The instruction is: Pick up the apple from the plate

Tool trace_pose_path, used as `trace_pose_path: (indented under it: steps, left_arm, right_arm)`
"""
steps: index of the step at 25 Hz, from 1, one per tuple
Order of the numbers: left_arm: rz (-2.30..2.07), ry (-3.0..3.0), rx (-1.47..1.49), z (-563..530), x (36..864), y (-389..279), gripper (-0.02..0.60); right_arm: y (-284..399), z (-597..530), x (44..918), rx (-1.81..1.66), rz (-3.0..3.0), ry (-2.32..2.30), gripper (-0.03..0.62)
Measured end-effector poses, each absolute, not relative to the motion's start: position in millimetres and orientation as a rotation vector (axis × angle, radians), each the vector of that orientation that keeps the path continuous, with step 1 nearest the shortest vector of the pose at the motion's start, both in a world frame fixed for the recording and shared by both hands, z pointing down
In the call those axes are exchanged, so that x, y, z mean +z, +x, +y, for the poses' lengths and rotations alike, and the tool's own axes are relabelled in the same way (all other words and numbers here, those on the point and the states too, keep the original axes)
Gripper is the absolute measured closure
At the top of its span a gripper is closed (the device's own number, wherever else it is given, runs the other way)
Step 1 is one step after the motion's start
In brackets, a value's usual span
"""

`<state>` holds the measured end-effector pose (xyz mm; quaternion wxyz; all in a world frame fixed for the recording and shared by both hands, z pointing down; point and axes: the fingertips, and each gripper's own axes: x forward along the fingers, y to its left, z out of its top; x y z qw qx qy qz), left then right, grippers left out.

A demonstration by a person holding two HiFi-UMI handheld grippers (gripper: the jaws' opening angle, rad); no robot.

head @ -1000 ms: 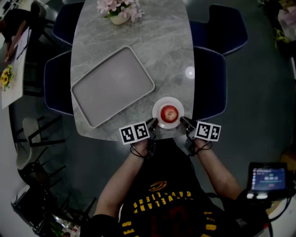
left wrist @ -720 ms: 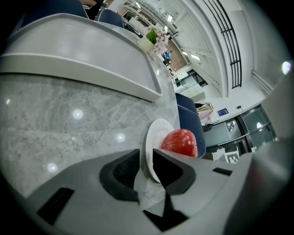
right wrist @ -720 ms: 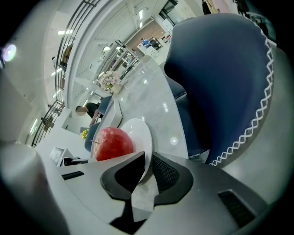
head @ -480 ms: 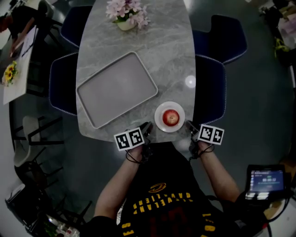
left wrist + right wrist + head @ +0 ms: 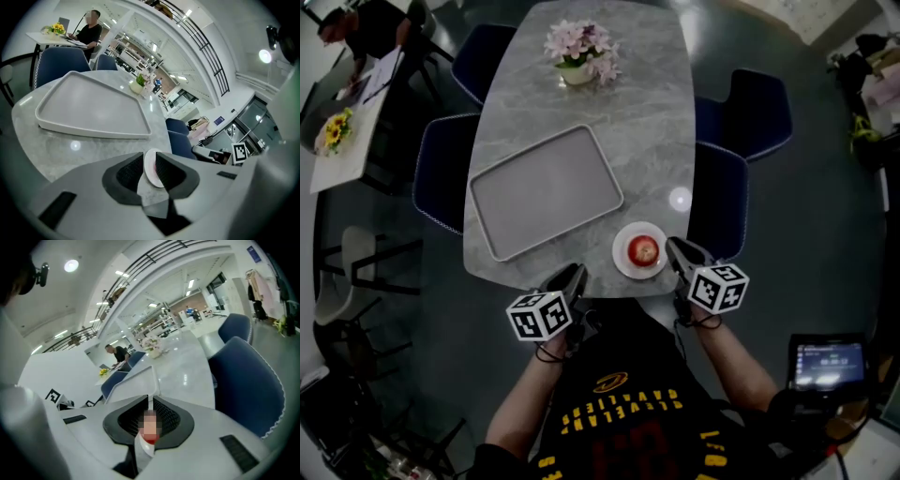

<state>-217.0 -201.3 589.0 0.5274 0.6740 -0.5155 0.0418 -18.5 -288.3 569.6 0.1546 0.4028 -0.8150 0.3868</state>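
- One red, round, smooth-skinned apple [image 5: 644, 249] sits in the middle of a small round white plate [image 5: 622, 257], close to the table's near edge.
- Table [image 5: 647, 112]: oval, grey, marble-veined, polished.
- Tray [image 5: 546, 190]: rectangular, rounded corners, matt grey, raised rim; left of the plate, apart from it.
- Left gripper [image 5: 575, 273]: at the table edge, left of the plate; jaws have just been opening, partly apart, nothing held.
- Right gripper [image 5: 674, 246]: just beside the plate's right rim; jaws slightly apart, gripping nothing.
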Motion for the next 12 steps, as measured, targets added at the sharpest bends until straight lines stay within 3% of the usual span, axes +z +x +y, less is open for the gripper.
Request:
trace_pose_path:
  steps: [3, 12]
  left_arm:
    - [-1.259, 1.67, 0.049, -206.0, 558.2, -227.9, 0.505]
    - [-1.328, 1.875, -0.063, -226.0, 451.6, -214.0, 0.505]
  right_arm:
    - [-69.3, -290.6, 535.4, 1.001, -2.477, 0.987, 0.556]
    - [-132.2, -270.1, 437.0, 0.849, -2.669, 0.725, 0.588]
